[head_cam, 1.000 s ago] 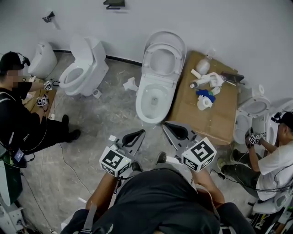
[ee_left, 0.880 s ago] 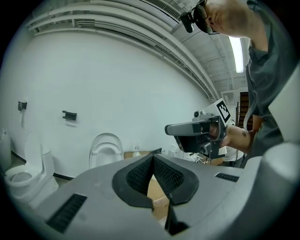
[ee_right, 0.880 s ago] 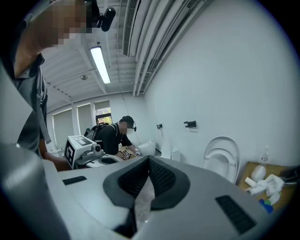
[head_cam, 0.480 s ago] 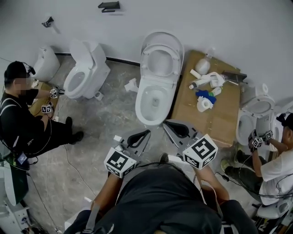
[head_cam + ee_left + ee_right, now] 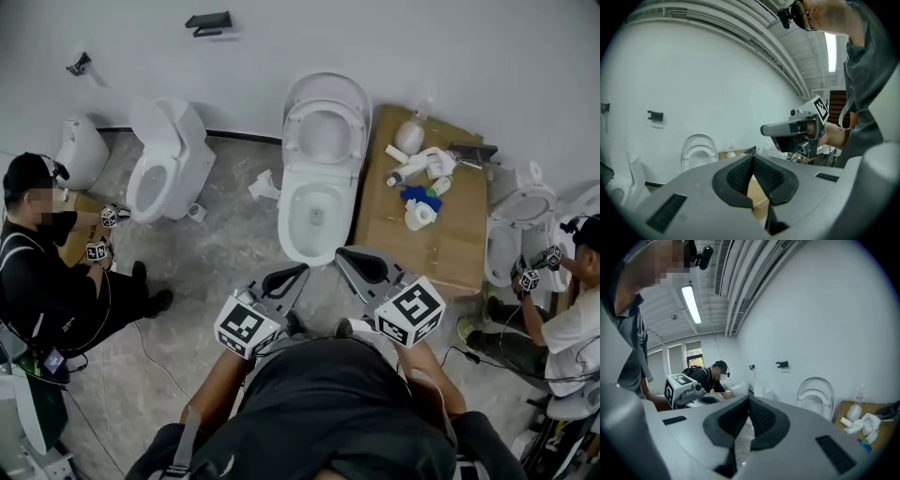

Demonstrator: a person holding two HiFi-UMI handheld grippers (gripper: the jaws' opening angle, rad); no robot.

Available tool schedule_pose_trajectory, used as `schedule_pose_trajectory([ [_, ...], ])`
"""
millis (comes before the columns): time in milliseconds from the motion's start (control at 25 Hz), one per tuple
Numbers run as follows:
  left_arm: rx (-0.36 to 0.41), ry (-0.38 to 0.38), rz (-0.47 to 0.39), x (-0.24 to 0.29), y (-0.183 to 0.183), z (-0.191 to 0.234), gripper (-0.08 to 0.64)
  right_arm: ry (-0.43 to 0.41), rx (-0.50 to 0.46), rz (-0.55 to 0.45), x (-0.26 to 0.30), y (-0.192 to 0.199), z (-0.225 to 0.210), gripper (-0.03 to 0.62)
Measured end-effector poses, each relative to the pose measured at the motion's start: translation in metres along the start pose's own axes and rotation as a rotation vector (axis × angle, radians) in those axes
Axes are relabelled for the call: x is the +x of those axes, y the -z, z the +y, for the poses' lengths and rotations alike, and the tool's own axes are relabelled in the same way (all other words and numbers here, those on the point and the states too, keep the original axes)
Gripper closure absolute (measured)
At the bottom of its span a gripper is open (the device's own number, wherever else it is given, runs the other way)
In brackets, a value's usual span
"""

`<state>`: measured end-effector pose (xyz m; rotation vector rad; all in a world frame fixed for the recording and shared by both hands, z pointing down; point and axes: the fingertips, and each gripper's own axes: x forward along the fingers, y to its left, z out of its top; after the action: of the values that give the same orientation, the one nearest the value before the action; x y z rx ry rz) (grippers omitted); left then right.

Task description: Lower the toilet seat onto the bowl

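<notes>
**Student:** Where is the white oval toilet seat [image 5: 356,141]?

**Tutor:** It is at the upper centre of the head view. It stands upright against its lid and the pale wall, above the white ceramic toilet bowl [image 5: 289,225]. The bowl is open. Only a small dark drain shows at its bottom, and whether water lies there cannot be told.

**Student:** And the two tools?

**Tutor:** The left gripper [image 5: 284,278] and the right gripper [image 5: 360,266] sit at the lower centre. Both point toward the toilet and are well apart from it. Each gripper's own view shows its black ribbed pads pressed together at the tips, with nothing between them.

**Student:** Are there other containers?

**Tutor:** A cluster of white plastic bottles [image 5: 417,164] lies on the flat brown cardboard sheet [image 5: 450,244] to the right of the bowl. A small blue object [image 5: 419,194] lies beside them. What the bottles hold is not visible.

**Student:** What is cropped or obscured?

**Tutor:** A second white toilet [image 5: 164,169] stands at the upper left. A crouching person in black clothing [image 5: 47,281] is at the left edge. A person in a white shirt [image 5: 572,337] is cut off by the right edge. The gripper holder's dark torso [image 5: 328,412] fills the bottom edge and hides the floor there.
</notes>
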<state>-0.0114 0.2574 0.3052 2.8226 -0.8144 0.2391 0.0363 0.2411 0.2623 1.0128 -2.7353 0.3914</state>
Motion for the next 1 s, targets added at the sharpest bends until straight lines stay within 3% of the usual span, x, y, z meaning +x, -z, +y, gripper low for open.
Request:
schedule_pose_trajectory([
  [360, -0.005, 0.068, 0.001, -0.007, 0.003, 0.047, 0.555, 0.079, 0.004, -0.016, 0.037, -0.013, -0.002, 0.584],
  [560, -0.024, 0.067, 0.015, 0.017, 0.002, 0.071, 0.555, 0.089, 0.037, 0.03, 0.044, -0.006, -0.035, 0.584],
  [1000, -0.018, -0.011, 0.014, 0.094, -0.026, 0.096, 0.555, -0.007, 0.008, 0.01, 0.063, -0.041, -0.127, 0.584],
])
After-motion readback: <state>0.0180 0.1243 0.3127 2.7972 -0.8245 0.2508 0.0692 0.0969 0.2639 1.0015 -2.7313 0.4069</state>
